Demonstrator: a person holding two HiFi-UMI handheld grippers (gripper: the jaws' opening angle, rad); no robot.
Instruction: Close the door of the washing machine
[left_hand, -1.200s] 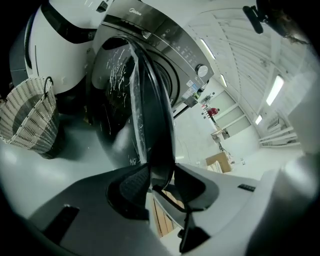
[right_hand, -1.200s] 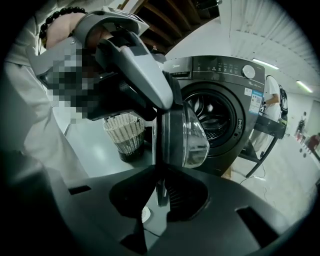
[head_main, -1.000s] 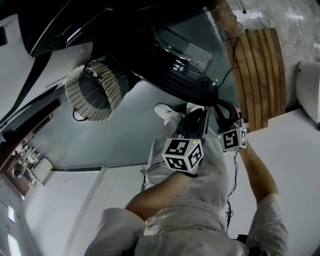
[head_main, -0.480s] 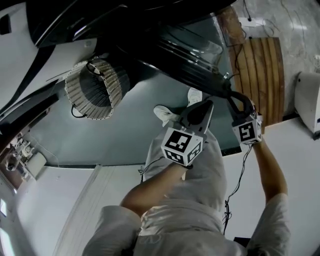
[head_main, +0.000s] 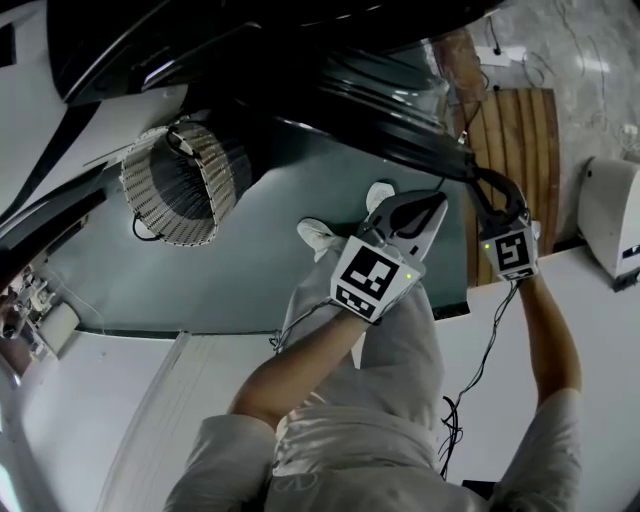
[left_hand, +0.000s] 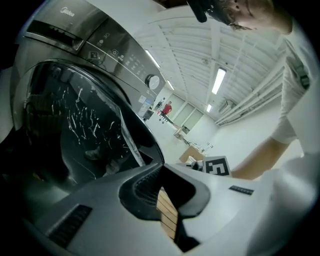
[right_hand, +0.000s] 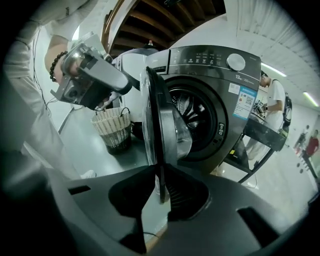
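Note:
The dark grey washing machine (right_hand: 215, 65) stands with its round glass door (right_hand: 165, 115) swung out, edge-on to the right gripper view. My right gripper (right_hand: 161, 187) is shut on the door's rim, which runs up between its black jaws. In the head view this gripper (head_main: 478, 182) holds the door (head_main: 400, 110) at its outer edge. My left gripper (head_main: 438, 207) hovers just left of it, white jaws shut with nothing between them. The left gripper view looks past its jaws (left_hand: 162, 167) at the door glass (left_hand: 85, 125) and the control panel (left_hand: 100, 45).
A wicker basket (head_main: 180, 180) stands on the floor by the machine, also in the right gripper view as the basket (right_hand: 112, 127). A wooden slat panel (head_main: 520, 150) and a white appliance (head_main: 610, 220) lie to the right. A person (right_hand: 272, 110) stands beside the machine.
Both grippers have moved right in the head view. The door's edge has swung along with the right gripper. The left gripper has rolled.

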